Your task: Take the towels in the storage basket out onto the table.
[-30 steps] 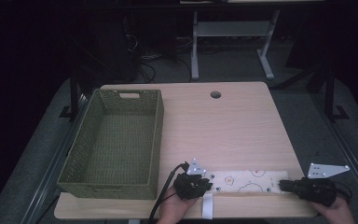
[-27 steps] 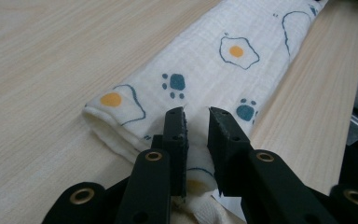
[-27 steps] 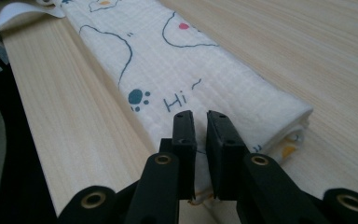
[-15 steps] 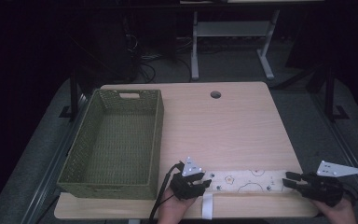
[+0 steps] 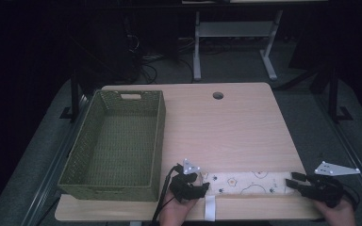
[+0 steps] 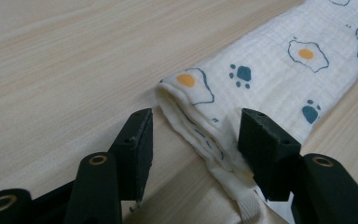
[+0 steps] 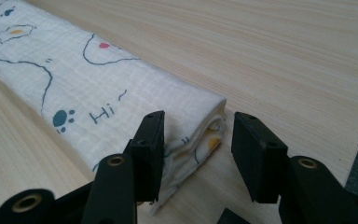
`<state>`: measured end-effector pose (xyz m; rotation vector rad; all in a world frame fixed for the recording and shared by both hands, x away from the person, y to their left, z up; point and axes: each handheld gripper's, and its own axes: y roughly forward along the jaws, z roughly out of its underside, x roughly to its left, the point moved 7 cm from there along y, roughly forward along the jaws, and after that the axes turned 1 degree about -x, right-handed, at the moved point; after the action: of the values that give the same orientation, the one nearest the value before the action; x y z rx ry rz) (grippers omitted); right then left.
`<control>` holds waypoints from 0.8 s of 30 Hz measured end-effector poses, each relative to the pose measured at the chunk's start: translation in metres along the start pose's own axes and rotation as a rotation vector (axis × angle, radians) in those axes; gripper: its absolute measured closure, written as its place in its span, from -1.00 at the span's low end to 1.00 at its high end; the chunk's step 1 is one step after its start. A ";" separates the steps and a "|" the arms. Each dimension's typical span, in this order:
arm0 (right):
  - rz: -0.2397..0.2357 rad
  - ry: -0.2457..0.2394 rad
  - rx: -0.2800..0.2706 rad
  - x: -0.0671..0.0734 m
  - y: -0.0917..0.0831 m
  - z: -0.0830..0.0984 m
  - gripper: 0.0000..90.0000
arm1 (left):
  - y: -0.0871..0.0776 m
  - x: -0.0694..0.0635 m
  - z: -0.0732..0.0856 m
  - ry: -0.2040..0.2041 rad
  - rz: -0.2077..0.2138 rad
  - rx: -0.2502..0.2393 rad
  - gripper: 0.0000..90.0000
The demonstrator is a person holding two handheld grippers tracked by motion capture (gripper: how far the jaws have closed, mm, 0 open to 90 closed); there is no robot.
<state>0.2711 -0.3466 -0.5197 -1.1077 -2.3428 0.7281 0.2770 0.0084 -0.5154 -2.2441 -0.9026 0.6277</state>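
The folded cloth (image 5: 247, 182) lies flat along the near edge of the table (image 5: 226, 132), its long axis running left to right between my two hands. My left gripper (image 6: 196, 135) and right gripper (image 7: 198, 140) have just been opening; each straddles one cloth end, apparently without pinching. A white strap (image 5: 209, 207) by my left hand is cut off below.

Woven green basket (image 5: 118, 143): rectangular, open-topped, standing on the left half of the table, handle slot in its far wall. Wooden table (image 5: 226, 127): light top, round cable hole (image 5: 218, 95) near far edge. Beyond, a white desk frame (image 5: 233, 35) and what seem cables on dark floor.
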 end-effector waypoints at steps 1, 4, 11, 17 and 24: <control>0.000 0.003 -0.002 0.000 0.000 0.000 0.18 | 0.000 -0.001 0.000 -0.001 0.002 0.001 -0.04; 0.002 0.004 0.002 0.001 0.001 0.000 0.19 | 0.000 -0.002 0.000 -0.002 0.009 0.001 -0.05; 0.037 0.000 0.051 0.007 0.006 0.001 0.17 | 0.004 -0.009 0.000 0.019 0.007 -0.004 0.12; 0.072 -0.010 0.053 0.013 0.009 0.000 0.31 | 0.005 -0.015 0.001 0.071 -0.019 -0.004 0.33; 0.046 0.016 0.061 0.020 0.009 0.000 0.71 | 0.006 -0.018 0.002 0.066 0.027 -0.009 0.69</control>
<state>0.2643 -0.3259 -0.5220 -1.1398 -2.2736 0.7991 0.2667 -0.0079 -0.5173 -2.2741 -0.8457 0.5592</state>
